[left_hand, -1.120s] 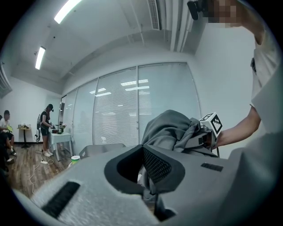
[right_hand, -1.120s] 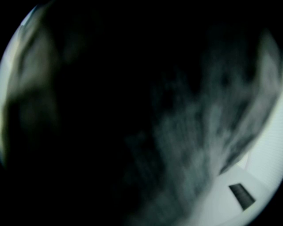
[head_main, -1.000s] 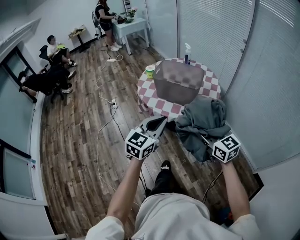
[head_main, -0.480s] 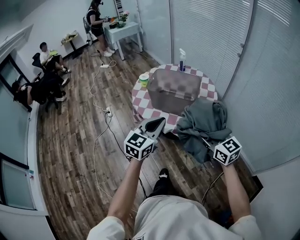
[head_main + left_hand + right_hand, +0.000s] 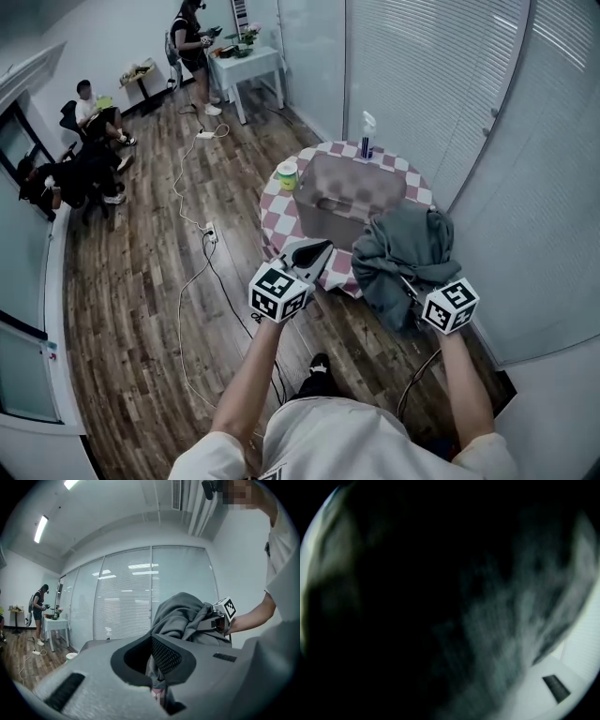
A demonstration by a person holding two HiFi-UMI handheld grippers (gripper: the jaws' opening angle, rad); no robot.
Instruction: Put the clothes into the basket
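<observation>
A bundle of grey clothes (image 5: 403,248) hangs between my two grippers, over the near right edge of the round checked table (image 5: 281,202). The grey basket (image 5: 352,187) stands on that table, just beyond the bundle. My left gripper (image 5: 323,251) points at the table and is shut on a fold of the grey cloth (image 5: 180,616). My right gripper (image 5: 417,289) is buried in the bundle, with only its marker cube (image 5: 448,305) showing, and it carries the cloth. Dark fabric (image 5: 501,634) fills the right gripper view.
A spray bottle (image 5: 367,133) and a green-and-white cup (image 5: 287,174) stand on the table beside the basket. Glass walls with blinds (image 5: 525,169) close off the right. Cables (image 5: 192,234) trail over the wood floor. People sit at the far left (image 5: 80,141) and one stands by a white table (image 5: 246,66).
Both grippers have carried the clothes closer to the checked table. The bundle now overlaps the table's near edge beside the basket. Neither grip has changed.
</observation>
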